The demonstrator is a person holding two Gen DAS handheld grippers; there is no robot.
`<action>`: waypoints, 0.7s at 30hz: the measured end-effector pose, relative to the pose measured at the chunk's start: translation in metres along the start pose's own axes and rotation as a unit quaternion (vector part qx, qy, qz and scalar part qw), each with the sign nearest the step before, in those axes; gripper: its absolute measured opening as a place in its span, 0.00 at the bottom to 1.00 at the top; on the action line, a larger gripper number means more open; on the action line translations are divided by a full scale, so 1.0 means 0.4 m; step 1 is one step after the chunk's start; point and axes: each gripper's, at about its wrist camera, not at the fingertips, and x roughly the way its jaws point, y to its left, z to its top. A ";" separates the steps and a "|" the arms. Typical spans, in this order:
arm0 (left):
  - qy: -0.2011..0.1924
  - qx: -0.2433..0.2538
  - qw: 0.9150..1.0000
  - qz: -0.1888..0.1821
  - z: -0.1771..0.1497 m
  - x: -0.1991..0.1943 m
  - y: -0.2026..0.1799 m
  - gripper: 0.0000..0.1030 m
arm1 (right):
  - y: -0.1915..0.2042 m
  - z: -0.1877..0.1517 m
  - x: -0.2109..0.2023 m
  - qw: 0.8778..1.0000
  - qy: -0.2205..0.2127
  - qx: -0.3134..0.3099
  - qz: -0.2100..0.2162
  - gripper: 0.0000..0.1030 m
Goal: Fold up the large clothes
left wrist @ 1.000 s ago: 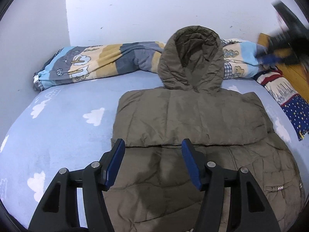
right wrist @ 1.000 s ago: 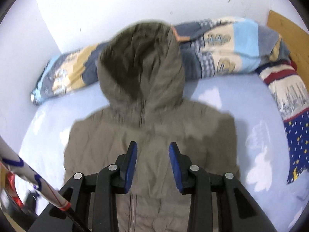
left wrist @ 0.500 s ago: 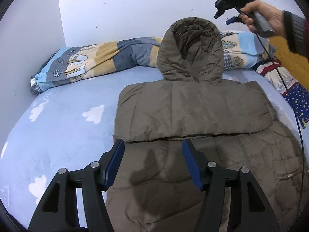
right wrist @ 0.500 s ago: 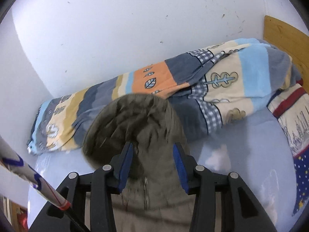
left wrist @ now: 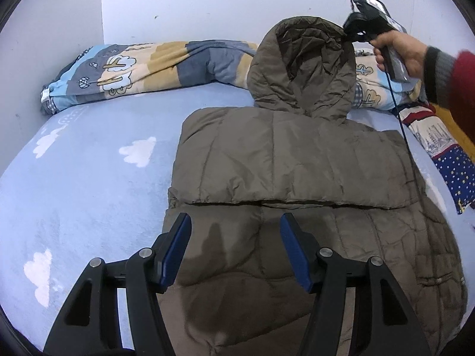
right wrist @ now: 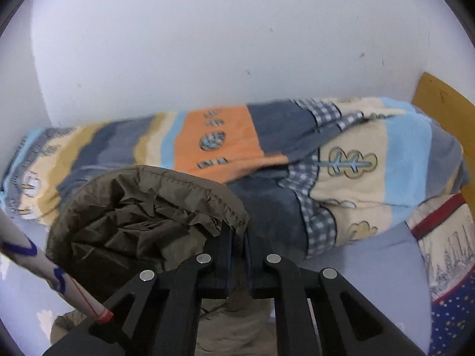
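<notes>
An olive-brown hooded padded jacket (left wrist: 285, 160) lies flat on the blue bed, sleeves folded across its chest. Its hood (left wrist: 305, 59) rests up against the rolled blanket at the wall. My left gripper (left wrist: 234, 246) hangs open over the jacket's lower body, nothing between its blue pads. My right gripper (right wrist: 237, 237) is shut on the right rim of the hood (right wrist: 142, 213). In the left wrist view the right gripper (left wrist: 350, 34) sits at the hood's top right edge, held by a hand (left wrist: 397, 50).
A rolled patterned blanket (left wrist: 166, 62) lies along the white wall. A second quilt with stars (left wrist: 448, 160) lies at the right, beside a wooden headboard (right wrist: 442, 106). The blue cloud-print sheet (left wrist: 83, 172) is bare left of the jacket. A white tube (right wrist: 44, 270) crosses the right wrist view's lower left.
The right gripper moved from over the jacket's chest up to the hood and shut on its rim. The left gripper stayed open, sinking slightly over the jacket's lower body.
</notes>
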 end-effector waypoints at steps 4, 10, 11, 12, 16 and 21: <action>-0.008 -0.004 1.000 -0.009 0.009 -0.021 -0.003 0.59 | 0.002 -0.033 -0.084 1.000 -0.022 -0.018 -0.005 0.06; -0.031 -0.004 0.999 -0.019 0.028 -0.077 -0.011 0.59 | -0.001 -0.092 -0.263 0.999 -0.039 -0.026 0.026 0.06; -0.037 -0.004 0.999 -0.020 0.033 -0.089 -0.013 0.59 | -0.003 -0.108 -0.307 0.998 -0.042 -0.027 0.033 0.06; -0.040 -0.004 0.999 -0.019 0.037 -0.095 -0.013 0.59 | -0.001 -0.123 -0.338 0.998 -0.044 -0.032 0.037 0.06; -0.052 -0.013 0.998 -0.023 0.053 -0.119 -0.011 0.59 | 0.001 -0.224 -0.474 0.996 -0.046 -0.039 0.063 0.06; -0.057 -0.028 0.997 -0.034 0.068 -0.131 -0.013 0.59 | 0.004 -0.462 -0.623 0.995 -0.051 -0.053 0.070 0.06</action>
